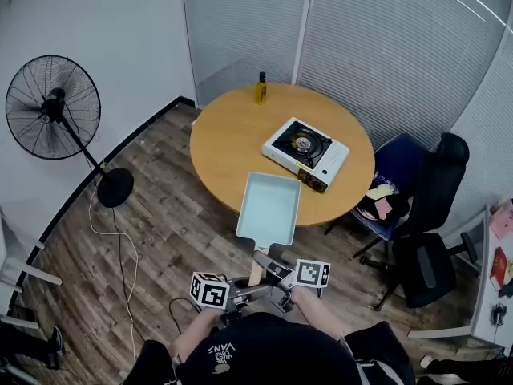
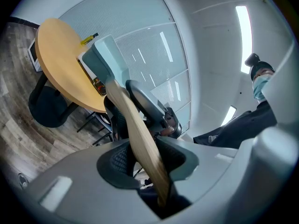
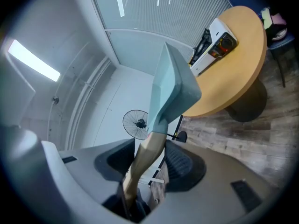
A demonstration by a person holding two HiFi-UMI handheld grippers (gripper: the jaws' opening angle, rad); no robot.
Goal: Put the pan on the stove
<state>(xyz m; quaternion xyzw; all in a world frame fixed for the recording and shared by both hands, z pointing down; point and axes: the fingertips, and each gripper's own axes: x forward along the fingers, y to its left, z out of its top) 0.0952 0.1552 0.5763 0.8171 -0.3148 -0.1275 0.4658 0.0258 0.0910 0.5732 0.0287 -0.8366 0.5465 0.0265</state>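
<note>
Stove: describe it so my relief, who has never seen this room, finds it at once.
Start from the round wooden table. The stove sits on its right half, nearest the black office chair. It is the flat white box with a black top and one round burner, unlike the small yellow bottle at the far edge or the pale blue pan in the air.
</note>
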